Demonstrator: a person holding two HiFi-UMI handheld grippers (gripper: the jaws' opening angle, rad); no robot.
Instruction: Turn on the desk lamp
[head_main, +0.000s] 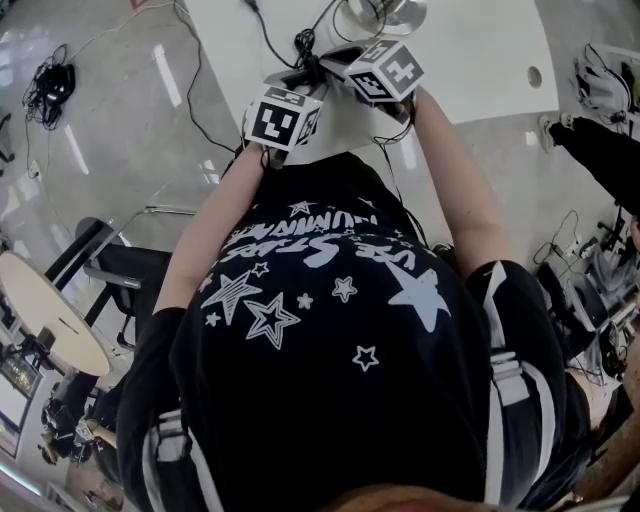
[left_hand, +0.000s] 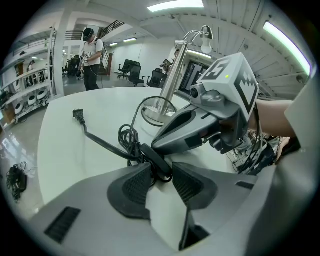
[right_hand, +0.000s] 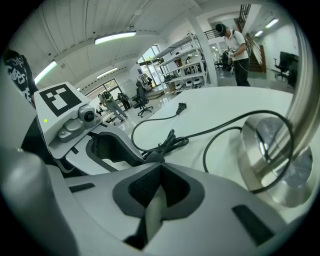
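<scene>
The desk lamp stands on the white table (head_main: 480, 60), with a round chrome base (left_hand: 159, 112) (right_hand: 272, 160) and a chrome pole (left_hand: 172, 75). Its black cord (right_hand: 215, 131) runs to a coiled bundle (left_hand: 129, 136) and ends in a loose plug (left_hand: 77, 114) (right_hand: 181, 106). My left gripper (left_hand: 161, 172) has the cord's black inline switch (left_hand: 156, 159) wedged between its pads, which touch it on both sides. My right gripper (right_hand: 160, 170) is shut with nothing in it, its tip (left_hand: 157, 145) just above the switch.
A person (left_hand: 91, 57) stands far behind the table, near shelves (left_hand: 30, 85) and office chairs (left_hand: 134, 72). In the head view a round side table (head_main: 50, 315), a chair (head_main: 130, 275) and floor cables (head_main: 50, 85) lie to the left.
</scene>
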